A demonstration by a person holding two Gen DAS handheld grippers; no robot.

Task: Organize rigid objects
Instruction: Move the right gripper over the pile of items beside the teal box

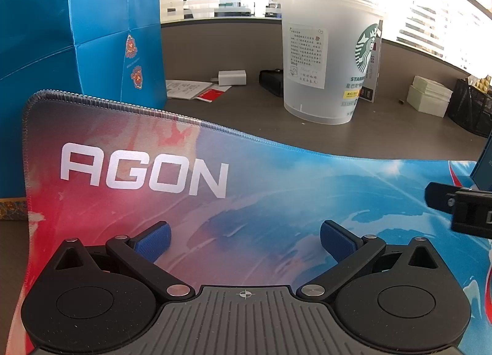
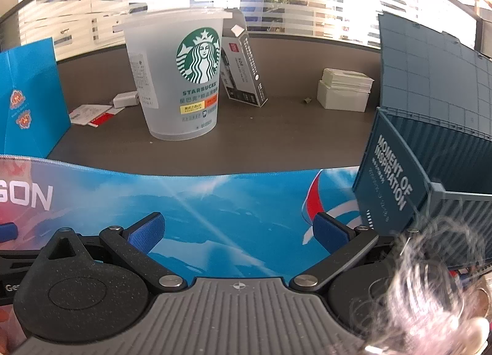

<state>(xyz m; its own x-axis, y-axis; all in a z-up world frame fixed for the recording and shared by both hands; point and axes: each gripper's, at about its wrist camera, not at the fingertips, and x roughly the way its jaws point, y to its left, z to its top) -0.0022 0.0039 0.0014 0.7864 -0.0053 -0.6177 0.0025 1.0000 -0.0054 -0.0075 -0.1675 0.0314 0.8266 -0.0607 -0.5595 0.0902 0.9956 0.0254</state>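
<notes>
A frosted plastic Starbucks cup (image 1: 326, 56) (image 2: 181, 78) stands upright on the brown desk beyond the colourful AGON mouse mat (image 1: 215, 189) (image 2: 221, 198). A teal container-style box (image 2: 430, 155) with its lid up sits at the right, on the mat's corner. My left gripper (image 1: 245, 241) hovers open over the mat with nothing between its blue pads. My right gripper (image 2: 238, 232) is open too, empty, just left of the teal box. Part of the right gripper (image 1: 461, 207) shows at the right edge of the left wrist view.
A tall blue paper bag (image 1: 77, 35) stands at the left. Behind the cup lean a dark carton (image 2: 243, 72), a white charger (image 1: 232, 77), papers (image 1: 190, 89), a black item (image 1: 272, 81) and a white box stack (image 2: 344, 90). A black mesh holder (image 1: 470, 105) is far right.
</notes>
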